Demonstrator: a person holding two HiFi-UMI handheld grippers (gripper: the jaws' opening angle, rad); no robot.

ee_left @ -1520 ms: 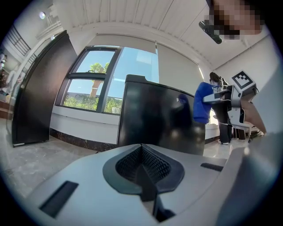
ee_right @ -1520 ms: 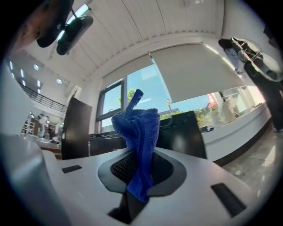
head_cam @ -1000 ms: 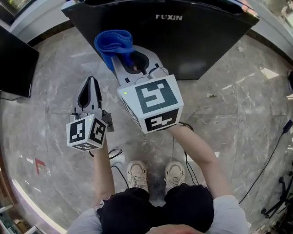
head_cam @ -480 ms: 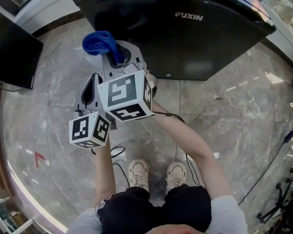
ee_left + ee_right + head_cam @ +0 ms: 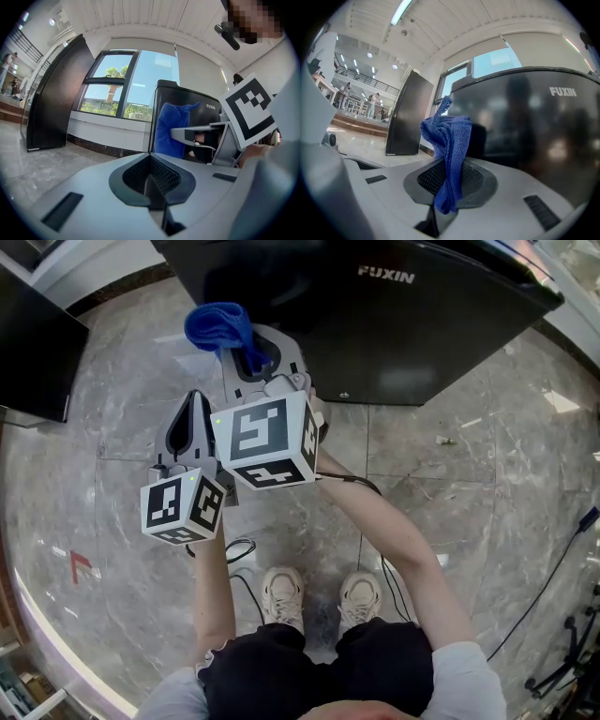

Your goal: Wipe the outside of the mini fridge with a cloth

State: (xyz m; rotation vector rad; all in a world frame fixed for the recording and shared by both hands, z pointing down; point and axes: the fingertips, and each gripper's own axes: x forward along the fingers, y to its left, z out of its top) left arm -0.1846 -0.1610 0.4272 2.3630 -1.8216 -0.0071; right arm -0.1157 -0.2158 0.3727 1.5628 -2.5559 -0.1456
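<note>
The black mini fridge [image 5: 394,315] marked FUXIN stands on the floor ahead of me; it fills the right gripper view [image 5: 534,126] and shows behind the cloth in the left gripper view [image 5: 187,103]. My right gripper [image 5: 251,360] is shut on a folded blue cloth [image 5: 217,326], which sticks up between its jaws [image 5: 449,159] just left of the fridge's front. My left gripper [image 5: 191,409] hangs lower and to the left, shut with nothing in it [image 5: 151,176]. The cloth [image 5: 173,129] also shows from the left gripper view.
A second tall black cabinet [image 5: 33,343] stands at the left [image 5: 404,117]. The floor is grey marble tile [image 5: 469,484]. Cables [image 5: 553,568] and a stand's feet lie at the right. My feet [image 5: 281,594] are close below the grippers.
The right gripper with the cloth swung left from the fridge's front a second ago, then edged slightly right and toward the fridge. The left gripper has barely moved.
</note>
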